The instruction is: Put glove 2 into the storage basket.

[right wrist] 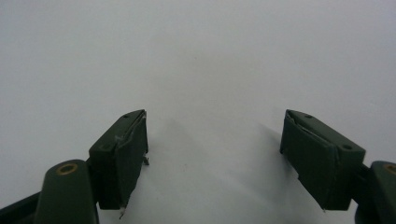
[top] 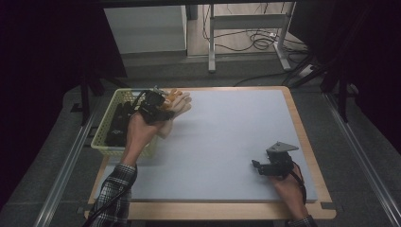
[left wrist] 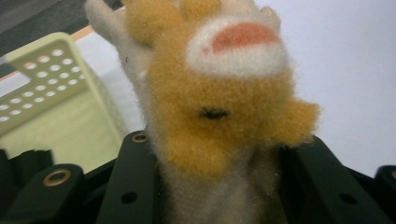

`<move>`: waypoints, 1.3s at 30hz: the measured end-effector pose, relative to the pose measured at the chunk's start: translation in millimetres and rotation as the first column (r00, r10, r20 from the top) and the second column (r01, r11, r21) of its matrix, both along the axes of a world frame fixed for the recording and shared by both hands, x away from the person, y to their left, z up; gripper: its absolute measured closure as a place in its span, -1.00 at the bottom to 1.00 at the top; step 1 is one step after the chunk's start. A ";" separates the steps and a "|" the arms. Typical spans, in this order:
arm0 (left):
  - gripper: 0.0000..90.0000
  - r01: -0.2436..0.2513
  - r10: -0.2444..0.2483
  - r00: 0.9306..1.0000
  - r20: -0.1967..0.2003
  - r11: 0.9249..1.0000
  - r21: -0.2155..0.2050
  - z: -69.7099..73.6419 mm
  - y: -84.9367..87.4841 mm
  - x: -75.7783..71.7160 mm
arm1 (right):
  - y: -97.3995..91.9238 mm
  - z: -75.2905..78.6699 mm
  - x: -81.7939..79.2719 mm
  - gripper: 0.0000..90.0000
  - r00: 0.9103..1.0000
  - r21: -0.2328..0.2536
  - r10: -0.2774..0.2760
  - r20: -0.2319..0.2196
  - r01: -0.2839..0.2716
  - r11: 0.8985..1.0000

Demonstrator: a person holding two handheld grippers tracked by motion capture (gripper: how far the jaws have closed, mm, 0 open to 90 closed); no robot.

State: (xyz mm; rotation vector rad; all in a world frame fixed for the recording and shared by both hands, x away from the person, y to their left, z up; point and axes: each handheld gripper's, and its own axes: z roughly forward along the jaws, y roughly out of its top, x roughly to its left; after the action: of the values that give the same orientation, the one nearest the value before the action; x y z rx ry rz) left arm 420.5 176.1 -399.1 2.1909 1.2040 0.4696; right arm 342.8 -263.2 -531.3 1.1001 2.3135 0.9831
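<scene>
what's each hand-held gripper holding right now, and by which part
The left hand-held gripper clamps a plush toy by its pale lower body, below the orange head. The right hand-held gripper is open and holds nothing.

The plush toy [left wrist: 219, 116] is orange-tan with cream-white fur, a white muzzle bearing a salmon-pink patch, and a small black stitched mark on its face; the basket [top: 109, 142] beside it is pale yellow-green with rows of round perforations and holds black items. The table top [top: 227, 137] is a plain pale grey-blue sheet edged by a light wood border, the left gripper [top: 153, 108] and right gripper [top: 265, 168] are black, with brass-coloured rivets on the dark green-black jaws, and the right one carries a grey plate. The sleeve [top: 116, 189] is a dark and white plaid.
</scene>
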 end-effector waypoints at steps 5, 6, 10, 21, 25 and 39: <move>0.37 -0.037 0.037 0.999 0.006 0.999 -0.001 2.0 14.5 -0.6 | 0.0 0.0 0.0 -0.49 1.000 0.000 0.000 0.000 0.000 1.000; 0.37 -0.047 0.047 0.999 0.006 0.999 -0.002 2.4 17.7 -0.7 | 0.0 0.0 0.0 -0.49 1.000 -0.001 0.000 0.001 0.000 1.000; 0.37 -0.079 0.079 0.997 0.007 0.997 -0.003 4.1 31.9 -0.3 | 0.0 0.0 0.0 -0.49 1.000 -0.001 0.000 0.000 0.000 1.000; 0.36 -0.185 0.186 0.983 0.000 0.982 -0.032 0.8 76.9 -0.7 | 0.0 0.0 0.0 -0.49 1.000 -0.001 0.000 0.001 0.000 1.000; 0.35 -0.223 0.223 0.975 -0.005 0.974 -0.033 -4.0 89.3 0.4 | 0.0 0.0 0.0 -0.49 1.000 0.000 0.000 0.000 0.000 1.000; 0.34 -0.283 0.282 0.959 -0.029 0.958 -0.045 -21.8 109.4 10.3 | 0.0 0.0 0.0 -0.49 1.000 -0.001 -0.001 0.000 0.001 1.000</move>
State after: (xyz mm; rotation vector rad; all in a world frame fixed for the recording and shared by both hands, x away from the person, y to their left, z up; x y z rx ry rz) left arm 430.8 285.5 -420.9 1.9945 1.5345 0.5267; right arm 342.8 -263.1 -531.4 1.1003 2.3128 0.9818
